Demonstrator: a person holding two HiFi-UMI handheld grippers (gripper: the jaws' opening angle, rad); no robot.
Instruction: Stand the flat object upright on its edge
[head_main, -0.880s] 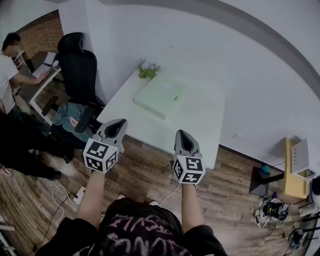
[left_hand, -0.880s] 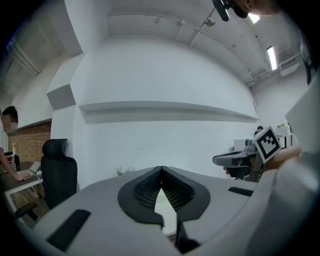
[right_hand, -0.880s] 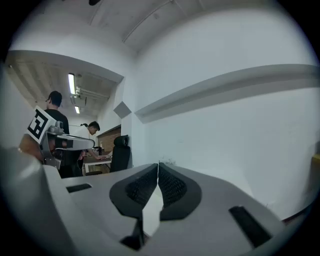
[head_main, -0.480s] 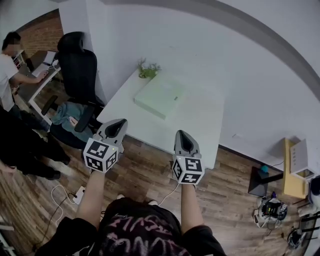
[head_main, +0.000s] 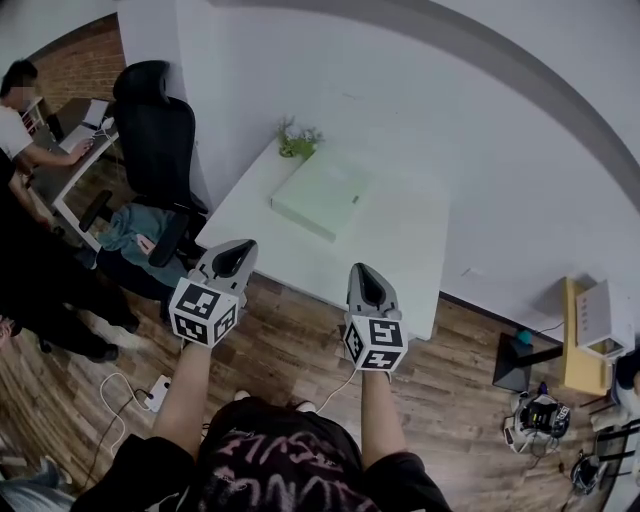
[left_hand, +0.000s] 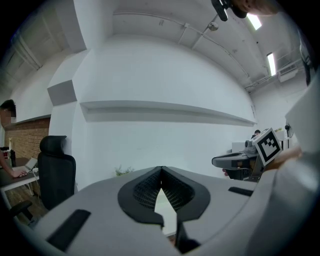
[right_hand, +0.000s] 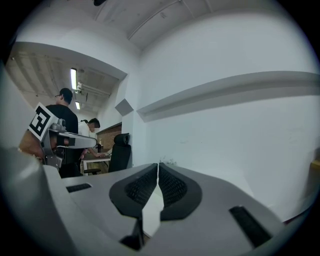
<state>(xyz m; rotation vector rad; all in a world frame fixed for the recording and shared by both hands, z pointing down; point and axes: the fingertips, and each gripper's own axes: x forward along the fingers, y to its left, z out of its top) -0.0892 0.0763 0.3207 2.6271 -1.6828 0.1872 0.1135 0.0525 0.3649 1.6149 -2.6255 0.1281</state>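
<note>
Box (head_main: 322, 192): pale green, flat, lying on its broad face on the white table (head_main: 400, 245), toward the far left part, just beside a small plant (head_main: 296, 140).
Left tool (head_main: 236, 254): jaws pressed together, nothing between them; held at the table's near edge, well apart from the box.
Right tool (head_main: 363, 272): jaws likewise pressed together, empty; at the same edge.
Chair (head_main: 155, 130): black, left of the table.
</note>
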